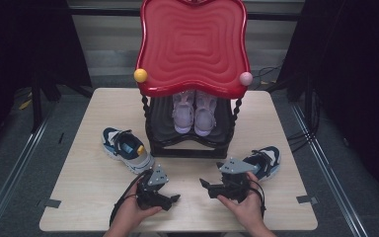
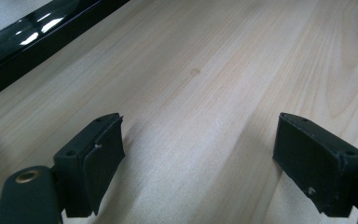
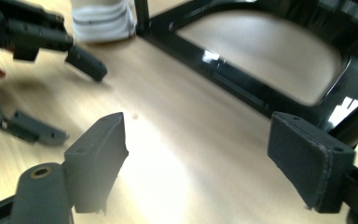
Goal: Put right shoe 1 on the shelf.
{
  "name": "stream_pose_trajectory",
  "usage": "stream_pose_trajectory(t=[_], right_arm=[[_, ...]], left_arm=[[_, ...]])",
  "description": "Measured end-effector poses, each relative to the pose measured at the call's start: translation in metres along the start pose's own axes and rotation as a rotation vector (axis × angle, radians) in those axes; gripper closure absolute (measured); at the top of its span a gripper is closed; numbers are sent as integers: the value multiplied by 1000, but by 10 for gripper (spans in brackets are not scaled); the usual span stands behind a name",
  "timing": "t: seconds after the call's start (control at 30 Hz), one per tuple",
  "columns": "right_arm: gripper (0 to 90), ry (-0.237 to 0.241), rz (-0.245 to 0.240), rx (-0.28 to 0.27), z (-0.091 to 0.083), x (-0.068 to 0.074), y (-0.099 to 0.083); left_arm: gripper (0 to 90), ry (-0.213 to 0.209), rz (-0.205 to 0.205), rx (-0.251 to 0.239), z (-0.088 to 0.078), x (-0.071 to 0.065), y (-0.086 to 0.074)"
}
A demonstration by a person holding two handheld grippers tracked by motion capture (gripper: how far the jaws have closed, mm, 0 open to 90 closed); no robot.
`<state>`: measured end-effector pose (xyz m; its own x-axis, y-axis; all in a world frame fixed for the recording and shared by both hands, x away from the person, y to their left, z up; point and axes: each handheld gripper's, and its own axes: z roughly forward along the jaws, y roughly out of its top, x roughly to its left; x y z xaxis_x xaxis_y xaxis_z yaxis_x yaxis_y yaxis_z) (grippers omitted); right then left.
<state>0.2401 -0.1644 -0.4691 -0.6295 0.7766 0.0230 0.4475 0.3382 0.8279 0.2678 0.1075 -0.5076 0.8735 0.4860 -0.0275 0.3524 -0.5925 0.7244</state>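
Note:
A blue and white sneaker lies on the wooden table left of a black rack. Its mate lies to the right, just behind my right hand. A pair of pink shoes stands on the rack's lower shelf under a red wavy top. My left gripper rests low near the front edge, open over bare wood. My right gripper faces it, open, with nothing between its jaws. The right gripper view has the left gripper ahead and the sneaker's white sole beyond.
A yellow ball and a pink ball sit on the red top's front corners. The rack's glossy black base runs close to both grippers. Dark curtains and cables surround the table.

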Motion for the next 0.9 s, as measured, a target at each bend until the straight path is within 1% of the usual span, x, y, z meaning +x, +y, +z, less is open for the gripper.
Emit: stream_pose_trajectory(t=[0.1, 0.13, 0.2, 0.23, 0.27, 0.37, 0.4, 0.47, 0.6, 0.67, 0.7, 0.77, 0.8, 0.87, 0.9], right_arm=[[169, 9, -9, 27, 2, 1, -6], [162, 21, -12, 35, 4, 2, -8], [156, 21, -31, 45, 5, 3, -11], [153, 26, -32, 51, 5, 3, -13], [147, 37, -29, 58, 6, 3, -15], [141, 52, -62, 74, 8, 4, -19], [138, 65, -63, 81, 8, 4, -19], [137, 74, -76, 100, 9, 4, -21], [137, 103, -88, 117, 10, 5, -25], [137, 105, -96, 124, 11, 5, -27], [137, 113, -97, 129, 12, 6, -27], [138, 112, -118, 141, 13, 7, -29], [138, 112, -124, 157, 14, 9, -31], [137, 121, -141, 162, 15, 10, -33], [137, 121, -137, 170, 15, 10, -34]], left_arm=[[153, 0, 0, 0, 0, 0, 0], [153, 0, 0, 0, 0, 0, 0], [153, 0, 0, 0, 0, 0, 0], [153, 0, 1, 0, 0, 0, 0], [153, 0, 1, 1, 0, 0, 0], [153, 0, 0, 0, 0, 0, 0], [153, 0, 1, 1, 0, 0, 0], [153, 0, 0, 0, 0, 0, 0], [153, 0, 0, 0, 0, 0, 0], [153, 0, 1, 0, 0, 0, 0], [153, 0, 2, 0, 0, 0, 0], [153, 0, 1, 0, 0, 0, 0], [153, 0, 1, 0, 0, 0, 0], [153, 0, 0, 0, 0, 0, 0], [153, 0, 1, 0, 0, 0, 0]])
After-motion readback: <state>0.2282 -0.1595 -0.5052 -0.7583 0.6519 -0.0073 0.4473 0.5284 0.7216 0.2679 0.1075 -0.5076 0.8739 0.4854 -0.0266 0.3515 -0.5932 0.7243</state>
